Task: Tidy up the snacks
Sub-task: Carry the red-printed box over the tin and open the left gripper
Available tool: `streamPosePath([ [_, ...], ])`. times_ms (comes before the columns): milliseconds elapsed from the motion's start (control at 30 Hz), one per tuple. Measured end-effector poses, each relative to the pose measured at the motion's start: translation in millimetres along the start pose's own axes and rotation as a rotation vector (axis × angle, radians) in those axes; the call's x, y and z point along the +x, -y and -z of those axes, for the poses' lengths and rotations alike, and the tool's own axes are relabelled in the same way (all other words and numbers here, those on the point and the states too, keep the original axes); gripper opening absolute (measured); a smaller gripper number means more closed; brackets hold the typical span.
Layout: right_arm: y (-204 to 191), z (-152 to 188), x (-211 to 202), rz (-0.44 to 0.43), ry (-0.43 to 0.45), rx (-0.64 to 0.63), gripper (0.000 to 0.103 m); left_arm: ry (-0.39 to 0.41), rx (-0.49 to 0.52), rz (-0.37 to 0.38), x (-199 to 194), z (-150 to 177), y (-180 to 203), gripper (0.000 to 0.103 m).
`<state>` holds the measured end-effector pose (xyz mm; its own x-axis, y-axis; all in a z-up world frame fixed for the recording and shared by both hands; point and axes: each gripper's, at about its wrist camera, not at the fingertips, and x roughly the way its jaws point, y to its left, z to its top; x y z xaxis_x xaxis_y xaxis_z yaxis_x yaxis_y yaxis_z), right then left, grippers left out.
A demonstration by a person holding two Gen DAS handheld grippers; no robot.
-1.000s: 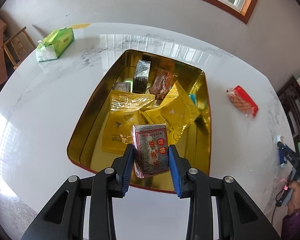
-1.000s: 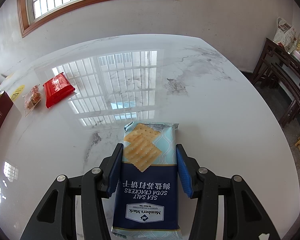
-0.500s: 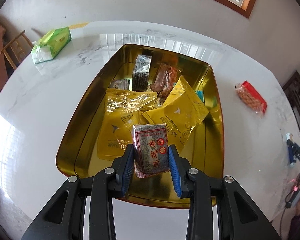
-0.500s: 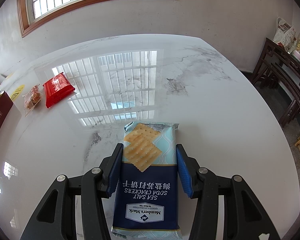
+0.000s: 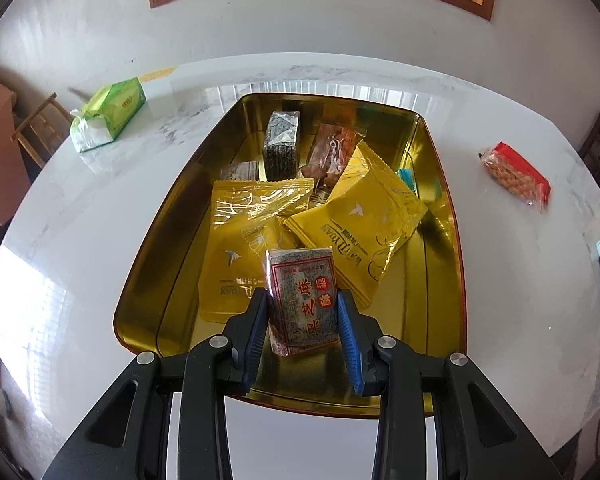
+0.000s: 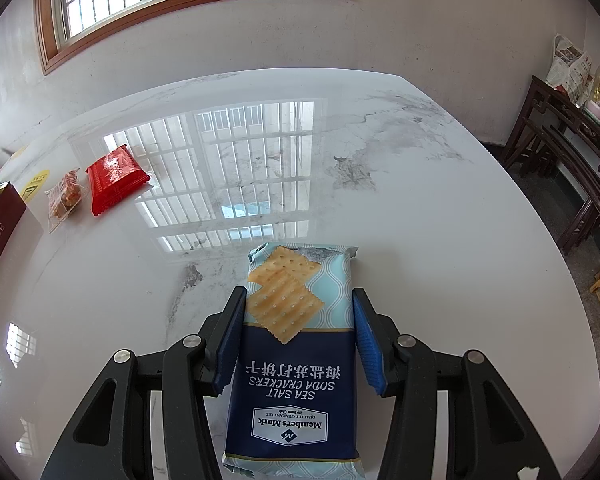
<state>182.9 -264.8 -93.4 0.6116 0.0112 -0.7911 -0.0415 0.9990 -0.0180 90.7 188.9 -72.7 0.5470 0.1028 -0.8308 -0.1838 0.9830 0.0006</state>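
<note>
**A:** Both tongs are loaded. Left gripper (image 5: 303,312) is clamped on a sesame bar (image 5: 302,300); right gripper (image 6: 298,334) is closed on a cracker pack (image 6: 294,356).

**B:** What's changed in the last second?

**A:** On the left, the gold tin (image 5: 440,184) has grown in view and slid toward six o'clock, so that hand has dropped and come in over the tin's near end. The bar now hangs above the tin floor, just past the near rim. On the right, nothing has moved: the table (image 6: 380,200) sits exactly as before.

**B:** Meaning?

**A:** I'd judge the bar is about to be released into the tin, while the crackers wait their turn.

**B:** How does the bar look?

**A:** Small clear-wrapped block, dark speckled filling, red-bordered label with red characters. It's upright, tilted slightly toward eleven o'clock, pinched at its lower sides.

**B:** And the tin?

**A:** Crowded. Two yellow bags (image 5: 360,224) overlap at centre; another dark bar (image 5: 282,146) and a brown packet (image 5: 332,152) lie at twelve. Free floor shows at five o'clock.

**B:** Leftovers?

**A:** A red packet (image 5: 516,178) on the table at three o'clock.
</note>
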Motion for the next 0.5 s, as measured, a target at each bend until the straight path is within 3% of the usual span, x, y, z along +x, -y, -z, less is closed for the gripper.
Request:
streamPosePath([
  [500, 0, 0, 0, 0.0, -0.001, -0.001, 0.047, 0.059, 0.087, -0.077, -4, 7, 13, 0.038],
])
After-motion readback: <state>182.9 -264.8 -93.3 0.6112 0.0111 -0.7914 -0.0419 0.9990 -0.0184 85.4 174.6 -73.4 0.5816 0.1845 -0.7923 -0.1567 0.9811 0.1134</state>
